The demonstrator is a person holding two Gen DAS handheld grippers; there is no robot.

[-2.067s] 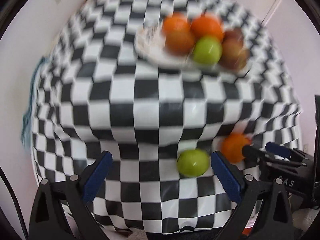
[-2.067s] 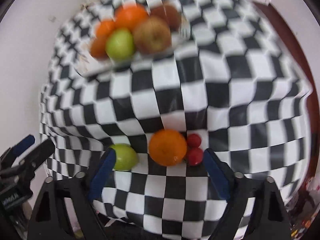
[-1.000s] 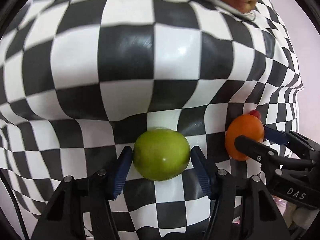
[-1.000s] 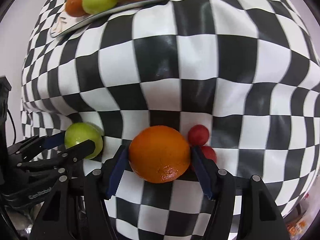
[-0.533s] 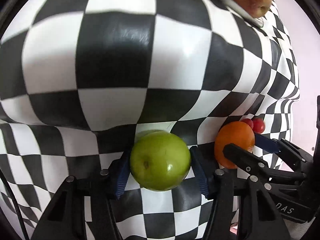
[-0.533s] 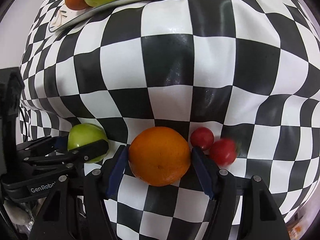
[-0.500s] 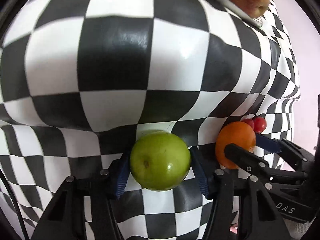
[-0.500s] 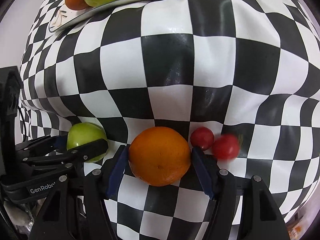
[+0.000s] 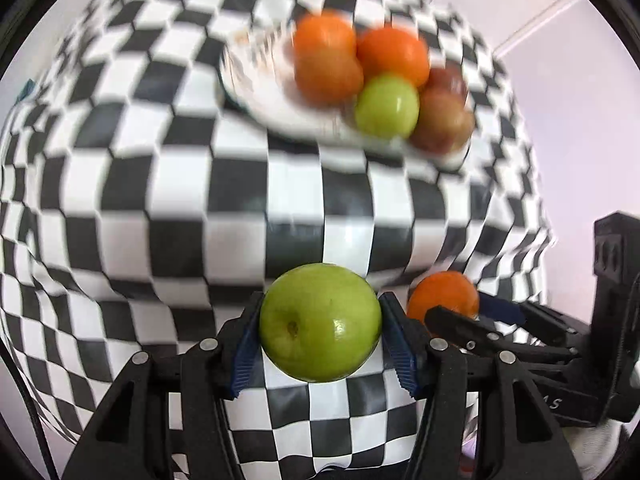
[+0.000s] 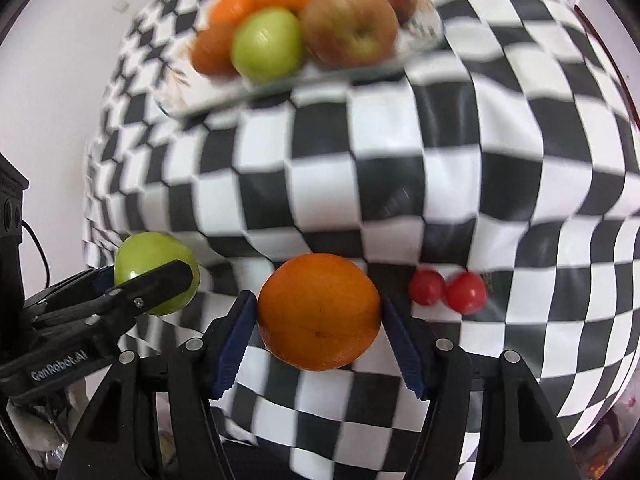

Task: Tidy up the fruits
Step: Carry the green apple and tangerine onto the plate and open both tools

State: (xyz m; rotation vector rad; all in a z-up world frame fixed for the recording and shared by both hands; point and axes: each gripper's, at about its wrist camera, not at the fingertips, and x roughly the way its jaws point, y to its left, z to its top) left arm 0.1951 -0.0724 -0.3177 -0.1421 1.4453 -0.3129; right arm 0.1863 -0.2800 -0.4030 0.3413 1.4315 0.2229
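Note:
My left gripper [image 9: 320, 334] is shut on a green apple [image 9: 320, 322] and holds it above the checkered table. My right gripper [image 10: 319, 326] is shut on an orange [image 10: 319, 312], also lifted off the cloth. The orange also shows in the left wrist view [image 9: 442, 296], and the green apple shows in the right wrist view [image 10: 154, 270]. A white plate [image 9: 268, 96] at the back of the table holds oranges, a green apple [image 9: 386, 106] and red-brown apples. The same plate shows in the right wrist view [image 10: 200, 94].
Two small red cherry tomatoes [image 10: 448, 290] lie on the black-and-white checkered cloth [image 10: 400, 184] to the right of the orange. White walls stand close behind and to the left of the table. The cloth drops off at the near edge below both grippers.
Both grippers have lifted their fruit off the cloth and pulled back, so the plate is now in full view. The two cherry tomatoes stay on the cloth.

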